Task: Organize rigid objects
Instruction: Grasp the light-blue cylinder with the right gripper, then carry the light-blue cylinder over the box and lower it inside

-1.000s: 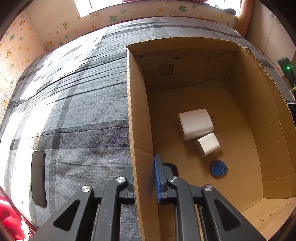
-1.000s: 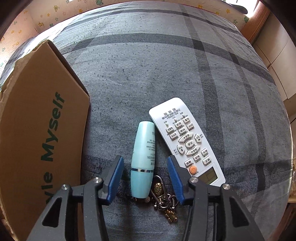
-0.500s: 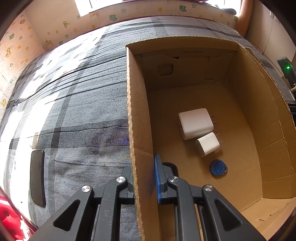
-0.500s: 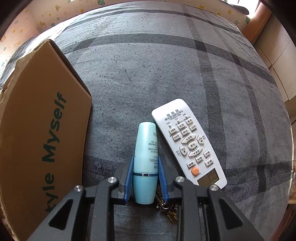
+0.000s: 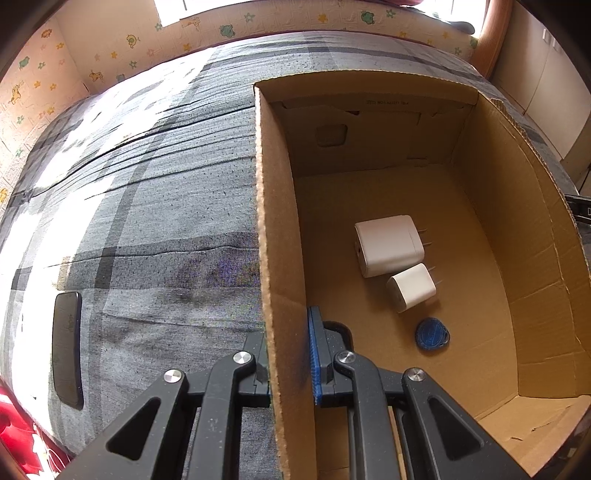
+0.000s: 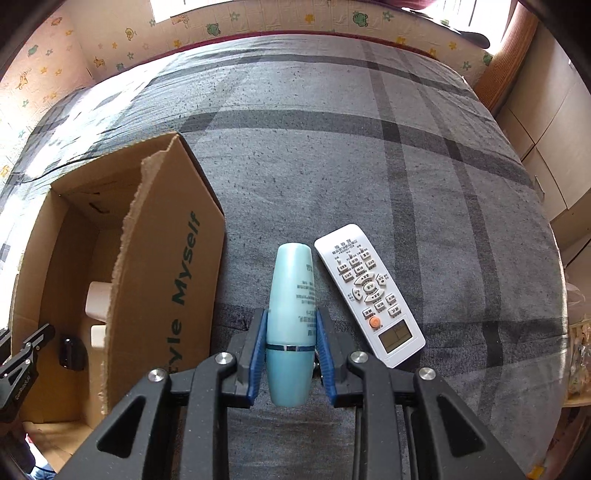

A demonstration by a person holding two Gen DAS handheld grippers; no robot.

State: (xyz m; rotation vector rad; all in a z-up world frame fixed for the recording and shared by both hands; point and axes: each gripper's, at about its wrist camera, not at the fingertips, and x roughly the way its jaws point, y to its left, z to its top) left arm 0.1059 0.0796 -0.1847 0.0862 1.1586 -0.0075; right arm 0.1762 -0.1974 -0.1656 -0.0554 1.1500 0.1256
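My right gripper is shut on a light blue bottle and holds it above the grey plaid bed, beside a white remote lying to its right. The open cardboard box stands to the left. My left gripper is shut on the box's left wall. Inside the box lie a large white charger, a small white charger and a blue round tag.
A dark phone lies on the bed left of the box. A patterned wall pad borders the far side of the bed. White cabinets stand to the right.
My right gripper closed on the blue bottle and lifted it off the bed, leaving the keys below out of view. The left gripper stayed clamped on the box wall.
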